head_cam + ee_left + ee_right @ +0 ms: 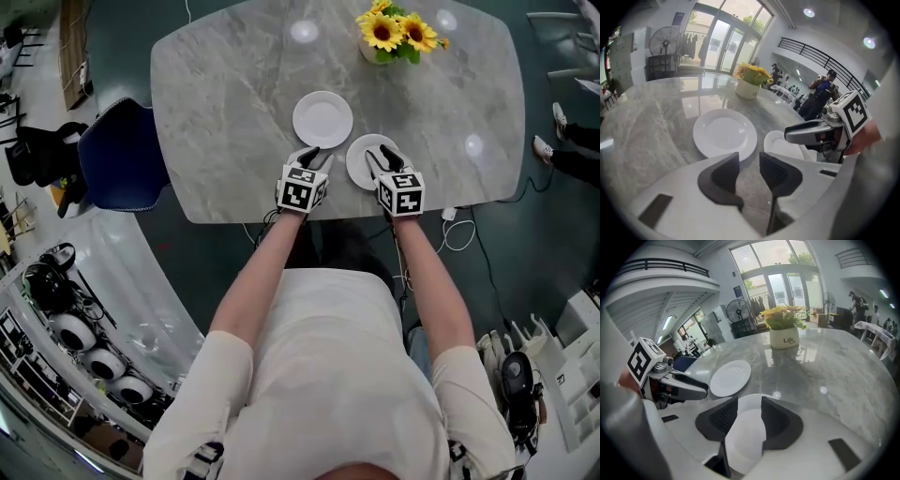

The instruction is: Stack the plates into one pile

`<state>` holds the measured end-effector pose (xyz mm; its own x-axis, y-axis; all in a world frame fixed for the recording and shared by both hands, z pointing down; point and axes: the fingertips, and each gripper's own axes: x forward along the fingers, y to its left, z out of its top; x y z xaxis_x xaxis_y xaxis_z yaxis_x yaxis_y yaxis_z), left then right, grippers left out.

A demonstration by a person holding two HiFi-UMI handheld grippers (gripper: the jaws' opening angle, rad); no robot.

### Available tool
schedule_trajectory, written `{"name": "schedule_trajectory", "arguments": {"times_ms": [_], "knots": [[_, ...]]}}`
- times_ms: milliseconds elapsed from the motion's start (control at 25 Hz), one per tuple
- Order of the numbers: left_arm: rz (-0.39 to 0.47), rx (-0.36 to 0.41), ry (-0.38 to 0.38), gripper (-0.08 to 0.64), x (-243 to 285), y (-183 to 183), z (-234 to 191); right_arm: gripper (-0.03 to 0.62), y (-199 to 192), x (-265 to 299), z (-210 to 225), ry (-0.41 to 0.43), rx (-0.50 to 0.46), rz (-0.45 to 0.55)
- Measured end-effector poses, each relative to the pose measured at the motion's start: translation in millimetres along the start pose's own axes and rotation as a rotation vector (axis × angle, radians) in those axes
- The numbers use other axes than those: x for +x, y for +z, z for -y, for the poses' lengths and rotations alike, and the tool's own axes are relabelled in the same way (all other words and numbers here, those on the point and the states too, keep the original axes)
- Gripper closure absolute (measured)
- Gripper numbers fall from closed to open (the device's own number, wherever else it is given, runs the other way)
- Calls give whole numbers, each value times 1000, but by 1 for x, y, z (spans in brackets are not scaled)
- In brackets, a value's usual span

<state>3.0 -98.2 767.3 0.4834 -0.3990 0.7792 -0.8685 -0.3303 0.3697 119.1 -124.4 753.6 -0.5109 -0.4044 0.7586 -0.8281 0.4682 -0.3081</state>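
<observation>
Plates lay unstacked on grey marble worktop (pixel 216 112), just beside each other but not touching. Far plate (pixel 322 119) sat nearer the centre, near plate (pixel 372 161) by the front edge, to its right. Left hand-held gripper (pixel 317 157) hung by the far plate's front rim, jaws wide apart w/ only bare worktop btwn them. Right hand-held gripper (pixel 382 153) was over the near plate, jaws also wide. Plate showed btwn them, but pads weren't pressing on it. Sunflower pot (pixel 394 37) stood at the far side.
</observation>
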Motion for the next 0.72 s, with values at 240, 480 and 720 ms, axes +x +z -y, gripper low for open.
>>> {"name": "schedule_trajectory", "arguments": {"times_ms": [240,480,720], "knots": [[24,-38,18,420,-7,2,-26,417,18,22,-16,25,-23,-5],[49,-75,39,419,-13,15,-54,417,33,40,-22,31,-30,-27],[67,-119,50,419,-8,27,-78,417,38,58,-14,24,-16,-68]]}}
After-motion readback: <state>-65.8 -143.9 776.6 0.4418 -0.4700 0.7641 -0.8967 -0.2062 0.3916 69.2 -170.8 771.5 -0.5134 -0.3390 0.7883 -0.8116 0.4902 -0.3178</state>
